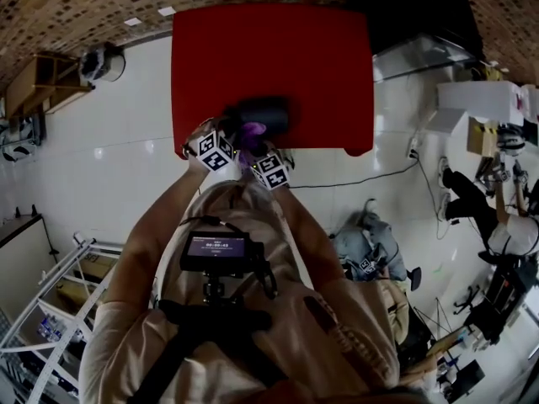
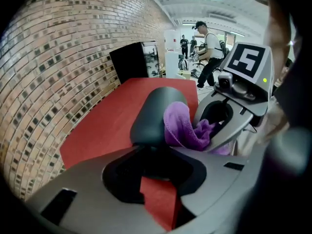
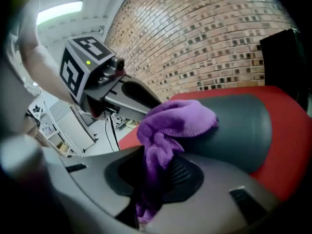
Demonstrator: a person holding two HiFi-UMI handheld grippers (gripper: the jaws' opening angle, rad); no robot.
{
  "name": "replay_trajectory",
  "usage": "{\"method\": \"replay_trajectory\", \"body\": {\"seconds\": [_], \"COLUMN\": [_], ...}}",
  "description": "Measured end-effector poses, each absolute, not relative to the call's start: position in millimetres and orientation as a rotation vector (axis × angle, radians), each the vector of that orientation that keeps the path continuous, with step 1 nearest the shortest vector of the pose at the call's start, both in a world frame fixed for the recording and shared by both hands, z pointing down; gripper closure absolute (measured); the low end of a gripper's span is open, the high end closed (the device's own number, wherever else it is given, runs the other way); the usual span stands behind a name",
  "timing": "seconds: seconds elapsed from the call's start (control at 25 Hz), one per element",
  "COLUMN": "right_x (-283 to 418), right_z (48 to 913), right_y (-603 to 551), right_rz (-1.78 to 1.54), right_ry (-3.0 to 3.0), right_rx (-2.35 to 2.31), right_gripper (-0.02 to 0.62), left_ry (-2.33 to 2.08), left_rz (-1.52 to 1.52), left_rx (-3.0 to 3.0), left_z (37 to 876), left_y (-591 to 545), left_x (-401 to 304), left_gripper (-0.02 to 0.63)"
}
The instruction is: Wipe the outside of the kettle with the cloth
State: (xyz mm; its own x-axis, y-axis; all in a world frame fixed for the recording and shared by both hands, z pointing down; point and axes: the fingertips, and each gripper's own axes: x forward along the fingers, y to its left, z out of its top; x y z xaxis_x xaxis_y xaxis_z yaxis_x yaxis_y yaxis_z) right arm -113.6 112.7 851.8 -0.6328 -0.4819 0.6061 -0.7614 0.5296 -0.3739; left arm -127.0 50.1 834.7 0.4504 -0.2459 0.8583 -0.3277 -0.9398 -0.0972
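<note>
The kettle [image 1: 263, 114] was tipped on its side near the front edge of the red worktop [image 1: 269, 49]. Its near end was clamped in the left gripper [image 2: 151, 155], and the purple cloth [image 3: 170, 121], pinched in the right gripper [image 3: 156, 179], was draped over its flank. Wiping pressure could probably twist the smooth, rounded body out of that narrow hold and send it off the edge, or drag the bunched cloth loose.

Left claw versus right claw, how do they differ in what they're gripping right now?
The left claw is clamped on the dark kettle itself; the right claw is clamped on the purple cloth. The left claw's load is rigid and sticks straight out; the right claw's cloth is bunched and drapes against the kettle's side. Shared: both are closed on something above the red table.
</note>
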Motion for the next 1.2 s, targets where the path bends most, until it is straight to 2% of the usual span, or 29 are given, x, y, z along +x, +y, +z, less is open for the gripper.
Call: {"method": "replay_trajectory", "body": {"seconds": [0.32, 0.4, 0.48, 0.64, 0.76, 0.88, 1.0, 1.2], "right_x": [63.4, 89.7, 78.5, -12.9, -81.8, -112.8, -94.1, 14.1], "right_z": [884.5, 868.7, 823.8, 748.3, 752.6, 790.8, 798.1, 802.6], "right_y": [100.1, 87.4, 71.4, 57.2, 54.0, 53.6, 55.3, 44.2], "right_rz": [1.014, 1.003, 0.906, 0.686, 0.636, 0.590, 0.487, 0.626], "right_ry": [-2.023, -1.994, -2.087, -2.343, -2.392, -2.297, -2.235, -2.133], "right_rx": [1.434, 1.564, 1.609, 1.462, 1.286, 1.127, 1.088, 1.336], "right_gripper": [0.503, 0.503, 0.503, 0.502, 0.502, 0.502, 0.503, 0.507], "left_ry": [-0.488, -0.487, -0.491, -0.546, -0.593, -0.614, -0.601, -0.578], "left_rz": [1.517, 1.509, 1.500, 1.428, 1.403, 1.398, 1.406, 1.396], "left_rx": [2.659, 2.654, 2.646, 2.610, 2.594, 2.572, 2.560, 2.583], "left_z": [833.9, 834.1, 834.5, 829.5, 827.9, 828.5, 829.2, 829.9], "left_y": [50.0, 51.0, 52.2, 51.5, 52.8, 54.4, 55.0, 56.4], "left_x": [-124.0, -123.9, -124.0, -123.8, -127.8, -134.4, -133.0, -132.4], "left_gripper": [0.546, 0.546, 0.545, 0.545, 0.545, 0.545, 0.545, 0.545]}}
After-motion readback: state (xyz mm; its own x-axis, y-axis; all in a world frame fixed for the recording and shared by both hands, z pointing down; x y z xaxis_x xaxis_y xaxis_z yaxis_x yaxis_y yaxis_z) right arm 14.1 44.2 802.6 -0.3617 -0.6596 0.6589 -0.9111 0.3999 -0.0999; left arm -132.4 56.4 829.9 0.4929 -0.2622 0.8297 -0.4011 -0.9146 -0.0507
